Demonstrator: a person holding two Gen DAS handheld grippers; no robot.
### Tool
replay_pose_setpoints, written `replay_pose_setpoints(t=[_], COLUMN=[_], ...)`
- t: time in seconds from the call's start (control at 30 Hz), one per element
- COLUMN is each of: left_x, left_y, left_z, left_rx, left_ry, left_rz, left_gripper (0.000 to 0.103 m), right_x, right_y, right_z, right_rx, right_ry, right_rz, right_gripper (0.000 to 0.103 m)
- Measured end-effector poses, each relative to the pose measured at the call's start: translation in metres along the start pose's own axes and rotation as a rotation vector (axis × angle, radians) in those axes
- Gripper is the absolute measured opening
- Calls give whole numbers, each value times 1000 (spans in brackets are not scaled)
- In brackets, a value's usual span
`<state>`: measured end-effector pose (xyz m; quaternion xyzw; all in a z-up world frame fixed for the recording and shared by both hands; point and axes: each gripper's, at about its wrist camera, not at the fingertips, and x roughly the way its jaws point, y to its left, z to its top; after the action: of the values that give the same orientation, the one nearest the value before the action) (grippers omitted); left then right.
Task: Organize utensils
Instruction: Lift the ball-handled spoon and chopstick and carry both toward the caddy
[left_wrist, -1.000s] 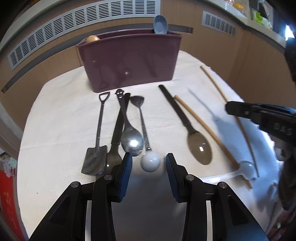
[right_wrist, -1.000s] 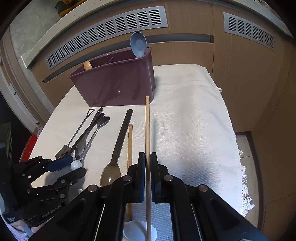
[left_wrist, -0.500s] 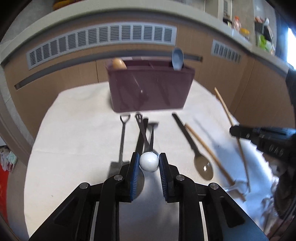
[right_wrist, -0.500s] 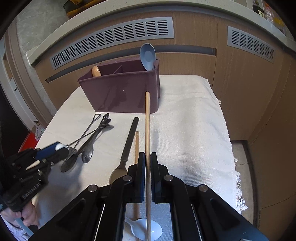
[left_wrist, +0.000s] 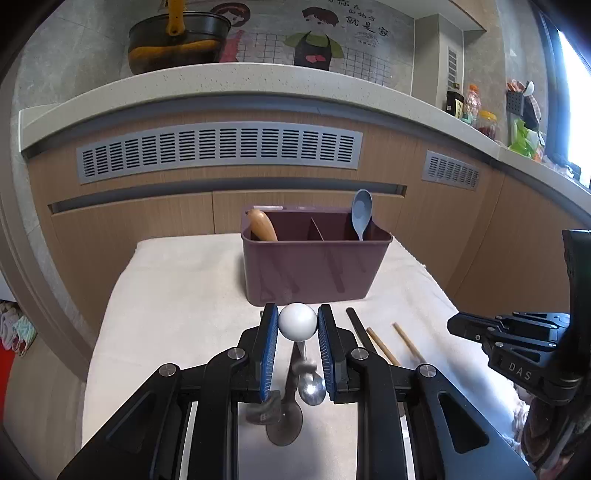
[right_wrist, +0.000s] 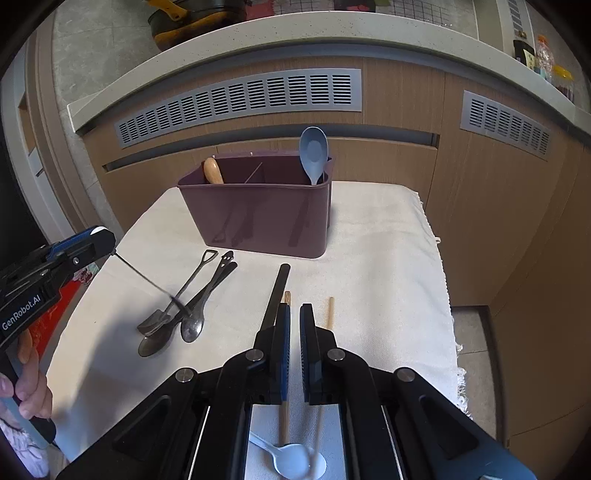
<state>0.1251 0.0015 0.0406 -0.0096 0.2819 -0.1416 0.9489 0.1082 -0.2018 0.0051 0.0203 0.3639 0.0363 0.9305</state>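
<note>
Fingers of the left gripper (left_wrist: 297, 325) were closed on the white ball end (left_wrist: 297, 321) of a slim metal utensil, its thin shaft (right_wrist: 142, 275) slanting down from the grip toward the cloth; in the right wrist view its lower end blurred out over the other cutlery, so what kind of head it had could not be told. A hand (right_wrist: 26, 384) gripped that tool's handle at the left edge of the same view.

The right gripper (right_wrist: 291, 332) had its fingers drawn nearly together, with only a narrow slit showing between the blue pads, and nothing could be seen held in that slit. Two wooden chopsticks (right_wrist: 328, 313) lay on the white cloth (right_wrist: 384, 266) under and just beside it, along with a white plastic spoon (right_wrist: 295, 461) near the bottom of the view and a long black-handled spoon (right_wrist: 277, 291) to the left.

On the cloth-covered counter (right_wrist: 436, 280), a small shovel-shaped spoon (right_wrist: 177, 299), a dark spoon (right_wrist: 184, 321) and a shiny metal spoon (right_wrist: 207, 299) lay close together, overlapping, in front of the maroon utensil caddy (right_wrist: 258, 218). The caddy stood at the far side of the cloth, divided into compartments: a wooden handle (right_wrist: 213, 170) stuck up from the left one and a pale blue spoon (right_wrist: 313, 151) stood bowl-up in the right corner.
</note>
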Motion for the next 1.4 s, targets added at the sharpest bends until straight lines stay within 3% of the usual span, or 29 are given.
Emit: replay_pose_setpoints(t=[0.17,0.3,0.37,0.4,0.77,0.83,1.03,1.4], left_x=[-7,-8,-8,-7,-9,-9,-10,-29], left_y=[3,7,10,10,16,17,18,5], left_z=[0,-1,-1,-2,-4,-5,-3,27], left_rx=[8,-7,-15,-15,-27,-29,-37,0], left_ry=[1,-7,-4,-1,13,17,23,-39], left_rz=[26,31,30,29,22,22,14,-29], left_gripper=[23,23,23,23,23,23,23,23], right_x=[14,40,48,50,95,94,67,-39], right_y=[-10,-17,-17,-16,-32,-33,-28,-16], right_z=[-7,-18,-21,-22,-18,-19,-15,43], right_rx=[-5,27,33,29,31,35,17,29], right_ry=[65,172,198,201,271,262,172,-167], right_rz=[-20,-20,-12,-8,-122,-115,-76,13], right_gripper=[6,7,13,18,18,6,6,6])
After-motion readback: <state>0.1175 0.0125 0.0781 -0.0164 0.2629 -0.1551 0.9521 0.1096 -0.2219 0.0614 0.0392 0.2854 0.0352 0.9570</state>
